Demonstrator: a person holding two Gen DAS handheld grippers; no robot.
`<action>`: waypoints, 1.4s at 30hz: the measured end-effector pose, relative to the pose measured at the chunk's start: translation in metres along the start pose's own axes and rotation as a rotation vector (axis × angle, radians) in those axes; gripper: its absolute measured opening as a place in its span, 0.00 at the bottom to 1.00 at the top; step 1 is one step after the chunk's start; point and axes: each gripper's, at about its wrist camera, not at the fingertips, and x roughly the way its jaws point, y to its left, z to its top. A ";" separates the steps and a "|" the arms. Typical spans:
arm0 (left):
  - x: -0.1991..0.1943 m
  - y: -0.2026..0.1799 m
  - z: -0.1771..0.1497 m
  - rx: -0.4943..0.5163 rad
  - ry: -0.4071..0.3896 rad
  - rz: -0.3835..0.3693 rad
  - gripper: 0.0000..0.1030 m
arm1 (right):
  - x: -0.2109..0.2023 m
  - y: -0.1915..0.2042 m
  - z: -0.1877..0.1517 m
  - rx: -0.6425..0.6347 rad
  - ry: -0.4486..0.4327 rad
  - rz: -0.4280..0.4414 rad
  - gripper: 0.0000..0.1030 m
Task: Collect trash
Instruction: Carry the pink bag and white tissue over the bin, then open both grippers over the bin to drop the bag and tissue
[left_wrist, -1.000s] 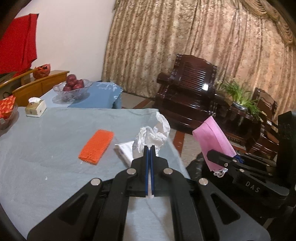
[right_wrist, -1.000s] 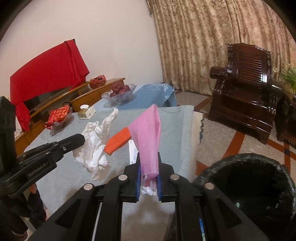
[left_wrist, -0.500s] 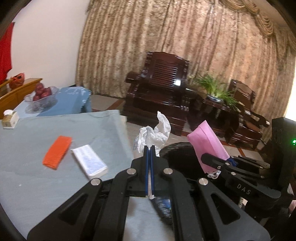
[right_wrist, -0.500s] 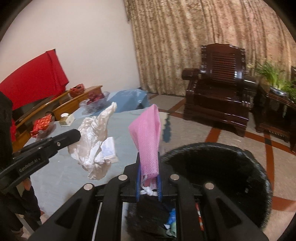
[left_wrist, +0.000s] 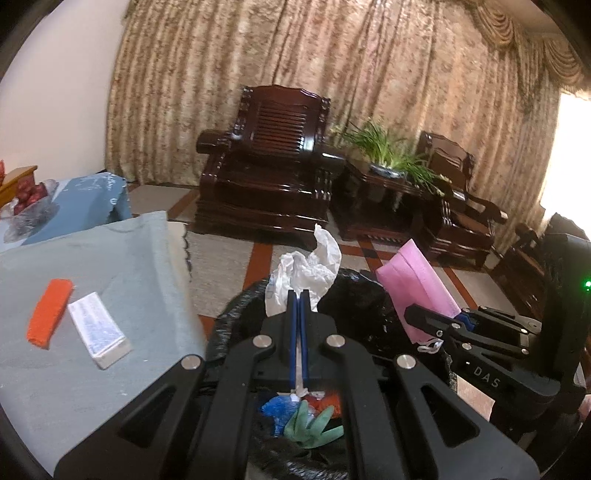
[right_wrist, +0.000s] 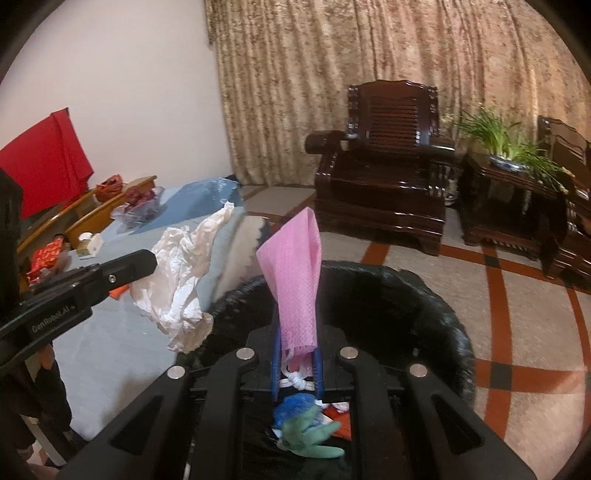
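Left gripper (left_wrist: 299, 295) clenched on crumpled white plastic bag (left_wrist: 306, 271); right gripper (right_wrist: 297, 343) grasping pink textured cloth (right_wrist: 293, 280). Both held above black-lined round trash bin (right_wrist: 424, 295), probably for dropping inside.

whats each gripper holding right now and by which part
The left gripper pinches a crumpled white plastic bag by its lower edge. The right gripper clamps a pink face mask at its bottom end, near the white ear loop.
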 end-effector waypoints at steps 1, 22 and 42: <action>0.004 -0.001 0.000 0.003 0.004 -0.003 0.01 | 0.000 -0.004 -0.002 0.005 0.005 -0.010 0.13; 0.059 -0.019 -0.026 0.049 0.109 -0.015 0.05 | 0.019 -0.045 -0.032 0.072 0.085 -0.089 0.18; -0.004 0.056 -0.027 -0.044 0.034 0.180 0.89 | 0.020 -0.011 -0.023 0.051 0.034 -0.076 0.94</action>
